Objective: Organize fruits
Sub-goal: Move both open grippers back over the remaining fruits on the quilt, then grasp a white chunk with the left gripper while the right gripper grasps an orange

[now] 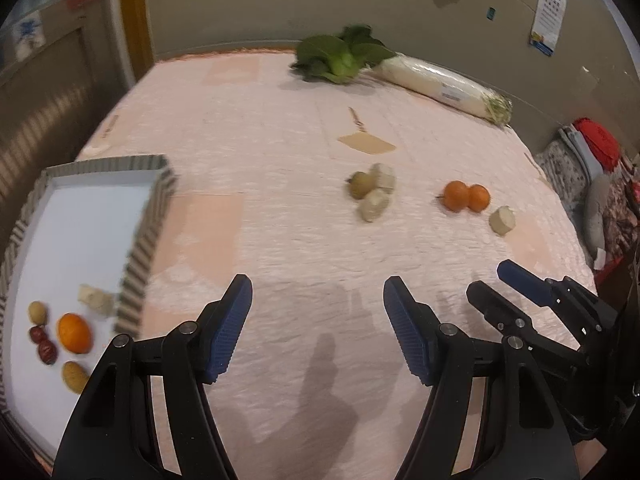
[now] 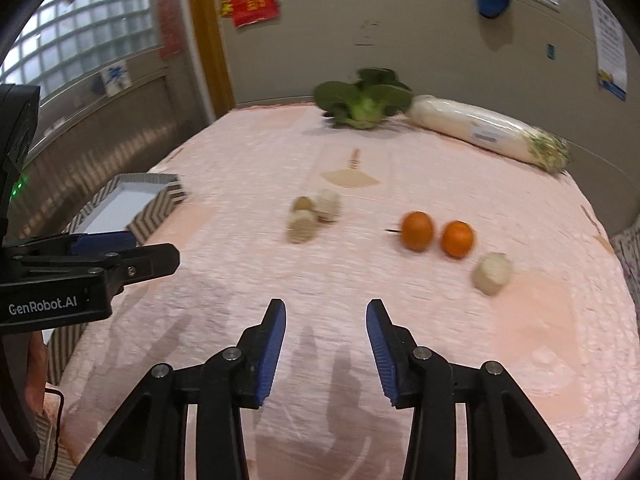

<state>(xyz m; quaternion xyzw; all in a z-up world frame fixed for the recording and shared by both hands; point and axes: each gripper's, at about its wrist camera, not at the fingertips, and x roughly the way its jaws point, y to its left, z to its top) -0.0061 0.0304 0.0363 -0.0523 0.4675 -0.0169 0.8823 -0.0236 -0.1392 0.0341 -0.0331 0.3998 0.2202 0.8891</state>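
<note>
A striped-walled tray (image 1: 144,240) with a pale floor sits at the left; it holds an orange (image 1: 73,333), red dates (image 1: 42,344), small yellowish fruits (image 1: 74,376) and a pale chunk (image 1: 94,298). On the pink cloth lie two oranges (image 1: 466,196) (image 2: 436,234), a green fruit with pale chunks (image 1: 372,188) (image 2: 312,214) and one lone pale chunk (image 1: 502,220) (image 2: 492,272). My left gripper (image 1: 318,292) is open and empty over the cloth. My right gripper (image 2: 326,312) is open and empty; it shows in the left wrist view (image 1: 490,284).
A bok choy (image 1: 344,58) (image 2: 362,104) and a wrapped white radish (image 1: 440,86) (image 2: 488,130) lie at the table's far edge by the wall. A tan patch (image 1: 366,144) marks the cloth. Clutter (image 1: 600,184) stands off the right edge. The tray also shows in the right wrist view (image 2: 156,204).
</note>
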